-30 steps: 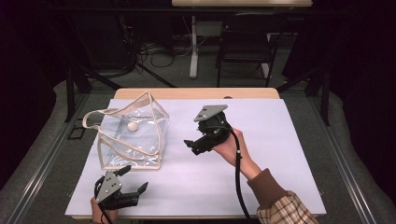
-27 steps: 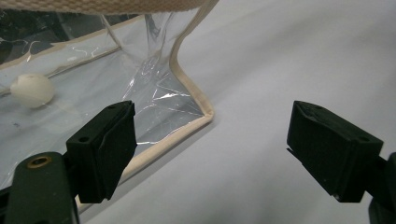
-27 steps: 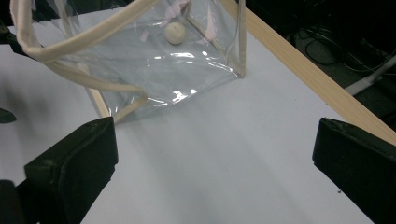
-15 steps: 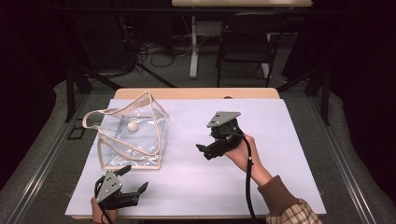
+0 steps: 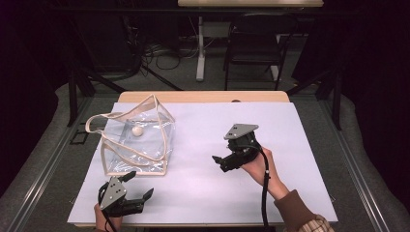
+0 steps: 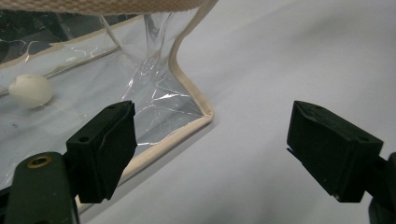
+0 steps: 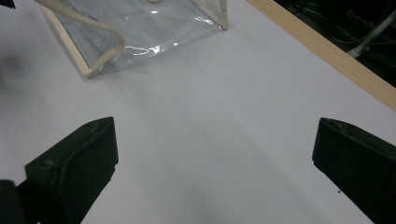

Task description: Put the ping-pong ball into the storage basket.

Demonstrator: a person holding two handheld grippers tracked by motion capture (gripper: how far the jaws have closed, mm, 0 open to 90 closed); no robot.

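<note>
We see a clear plastic bag with beige trim standing on the left half of the white tabletop. Its beige strap handle loops out from its far left side. Inside it, near the far wall, lies a small white ball; in the left gripper view the same ball rests on the bag's floor behind the clear wall.

Our left gripper sits at the near edge of the table, just in front of the bag's near edge, held by the left hand at the bottom of the high view. Its jaws are spread wide and hold nothing. In the left gripper view the near corner of the bag lies between the two jaws, a little ahead of them, and we cannot tell whether the left jaw touches the trim.

Our right gripper is held by the right hand over the bare middle of the table, well apart from the bag, with its jaws pointing leftward toward it. They too are spread wide with nothing between them. In the right gripper view the bag lies farther ahead on the white surface, and the wooden table edge runs past at the right.
</note>
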